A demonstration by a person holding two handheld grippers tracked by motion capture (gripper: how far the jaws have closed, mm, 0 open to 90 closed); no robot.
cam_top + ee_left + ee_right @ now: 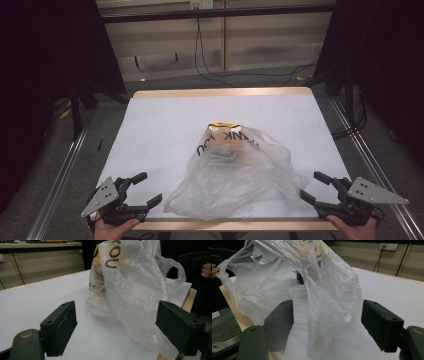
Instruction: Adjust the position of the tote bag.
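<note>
A crumpled clear plastic bag (235,175) with dark lettering lies in the middle of the white table (165,125), its loose mouth spread toward the near edge. Something yellow and a greyish item show faintly through it. My left gripper (150,187) rests at the near left corner, open, aimed at the bag and apart from it. In the left gripper view the bag (135,290) stands ahead, right of centre, between the jaws' lines; that gripper (116,325) holds nothing. My right gripper (311,185) sits at the near right, open. The bag (307,290) fills the space in front of it (327,322).
The table's wooden front edge (230,225) runs just under both hands. Bare white surface lies left, right and behind the bag. Metal rails (60,170) flank the table, and cables (220,75) trail on the floor beyond the far edge. Dark curtains stand at both sides.
</note>
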